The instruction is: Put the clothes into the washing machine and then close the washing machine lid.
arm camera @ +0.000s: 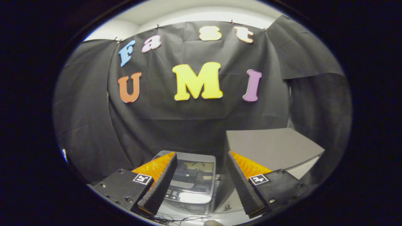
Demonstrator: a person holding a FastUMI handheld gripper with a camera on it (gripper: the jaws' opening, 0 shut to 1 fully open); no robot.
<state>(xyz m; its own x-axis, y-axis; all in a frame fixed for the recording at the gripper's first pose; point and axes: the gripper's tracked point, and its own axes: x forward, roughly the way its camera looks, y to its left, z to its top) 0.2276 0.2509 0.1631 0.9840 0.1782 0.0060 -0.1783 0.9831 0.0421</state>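
**Washer lid down, no clothes between the fingers**

Nearest the camera, the gripper (201, 185) holds its two fingers wide apart with nothing clamped between them. Going from the left finger rightward: just ahead of it and showing through the gap stands the small top-loading washing machine (190, 185), its glossy dark lid (194, 172) lying flat over the tub and mirroring the booth wall. A control panel (177, 195) runs along the machine's near edge. Right of the washer, beyond the right finger, sits a grey box-like cabinet (270, 147) with a plain flat top.

As for progress, the lid lies shut, as the task wants it at the finish. Whether clothes are inside cannot be told, since the lid reflects rather than shows through. So the scene fits two stages alike: a closed washer with the laundry yet to go in, or a washer loaded and closed again.

Hard to make out: a pale rounded shape (213, 223) at the very bottom, below the fingers, is possibly a bit of cloth or part of a hand, but too little of it shows. Thin dark wires (176, 217) trail across the pale surface in front of the machine. The washer's lower body is cut off by the fingers.
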